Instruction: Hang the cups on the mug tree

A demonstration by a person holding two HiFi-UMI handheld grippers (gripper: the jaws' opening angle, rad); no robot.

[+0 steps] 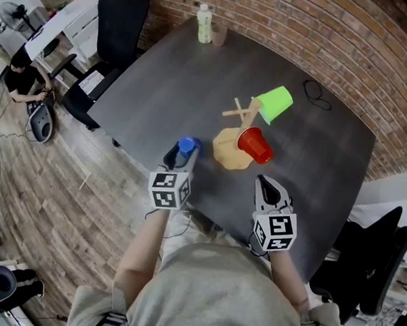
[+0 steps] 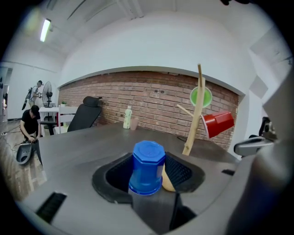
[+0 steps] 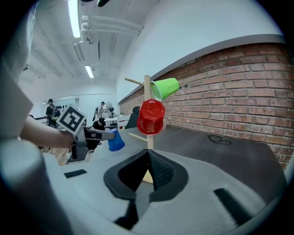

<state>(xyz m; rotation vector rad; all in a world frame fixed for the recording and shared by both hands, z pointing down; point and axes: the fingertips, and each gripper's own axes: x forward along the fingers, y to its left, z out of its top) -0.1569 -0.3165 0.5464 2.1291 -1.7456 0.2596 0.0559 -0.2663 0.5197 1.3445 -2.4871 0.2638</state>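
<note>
A: What has the left tool (image 1: 181,156) got?
B: Its jaws grip the upturned blue cup (image 2: 147,167), lower centre, over the worktop's (image 1: 169,76) near edge.
A: And the right tool (image 3: 148,170)?
B: Closed, empty. Beyond, the mug tree (image 1: 232,148) at centre carries the red cup (image 1: 255,144), then the green cup (image 1: 274,102).

left gripper (image 1: 182,154) being held forward, tilted slightly down, jaws being clamped on a blue cup (image 1: 186,145), right gripper (image 1: 265,184) being held alongside, jaws being pressed together
</note>
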